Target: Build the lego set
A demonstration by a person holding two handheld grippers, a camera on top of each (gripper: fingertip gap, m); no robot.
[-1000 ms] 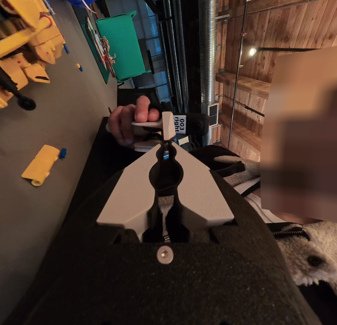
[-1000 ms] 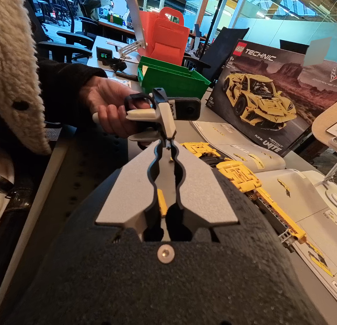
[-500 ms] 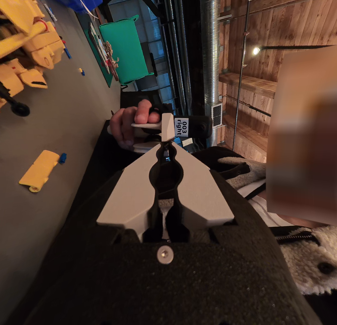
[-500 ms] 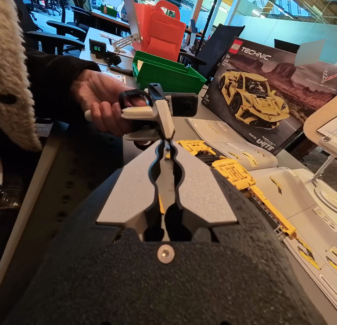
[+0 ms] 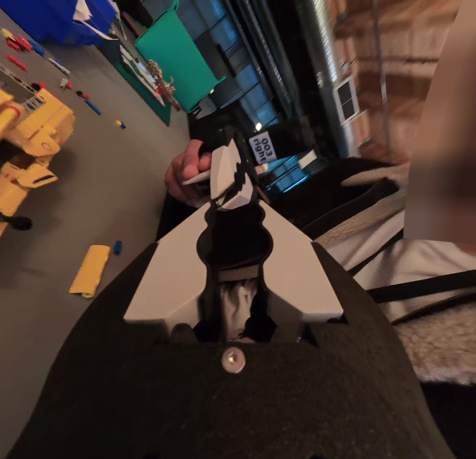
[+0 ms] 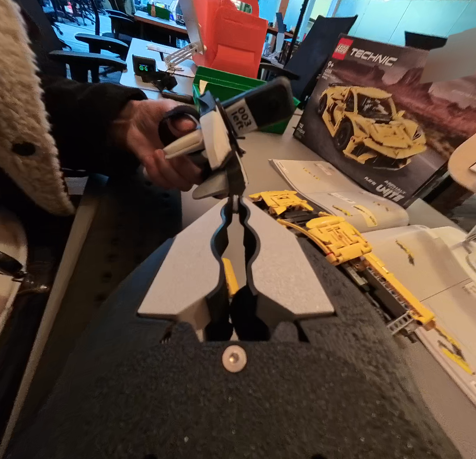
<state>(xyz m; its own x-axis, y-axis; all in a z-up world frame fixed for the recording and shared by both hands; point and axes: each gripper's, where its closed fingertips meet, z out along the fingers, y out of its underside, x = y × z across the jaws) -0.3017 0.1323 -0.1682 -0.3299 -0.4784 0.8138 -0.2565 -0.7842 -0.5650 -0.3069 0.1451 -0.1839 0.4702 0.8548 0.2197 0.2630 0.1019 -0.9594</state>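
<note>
My right gripper (image 6: 235,202) is shut on a small light grey lego piece (image 6: 235,205) at its tips, held in the air above the table edge. My left gripper (image 5: 234,207) meets it tip to tip, with its jaws a little apart around the right gripper's tips (image 5: 220,202). In the right wrist view the left gripper (image 6: 231,189) comes in from the upper left, held by a hand (image 6: 154,142). The partly built yellow lego car (image 6: 332,238) lies on the table to the right and also shows in the left wrist view (image 5: 33,132).
A loose yellow panel (image 5: 90,268) and a blue pin (image 5: 117,247) lie on the grey table. The lego box (image 6: 373,127), open instruction booklets (image 6: 334,196), a green bin (image 6: 231,88) and an orange bag (image 6: 237,39) stand behind. Small red and blue pieces (image 5: 18,44) lie by a blue bin (image 5: 51,8). My two grippers' fingertips are within a few centimetres of each other.
Both grippers have tilted against each other while staying tip to tip. The left gripper's jaws have widened from shut. The right gripper stays shut on the small piece.
</note>
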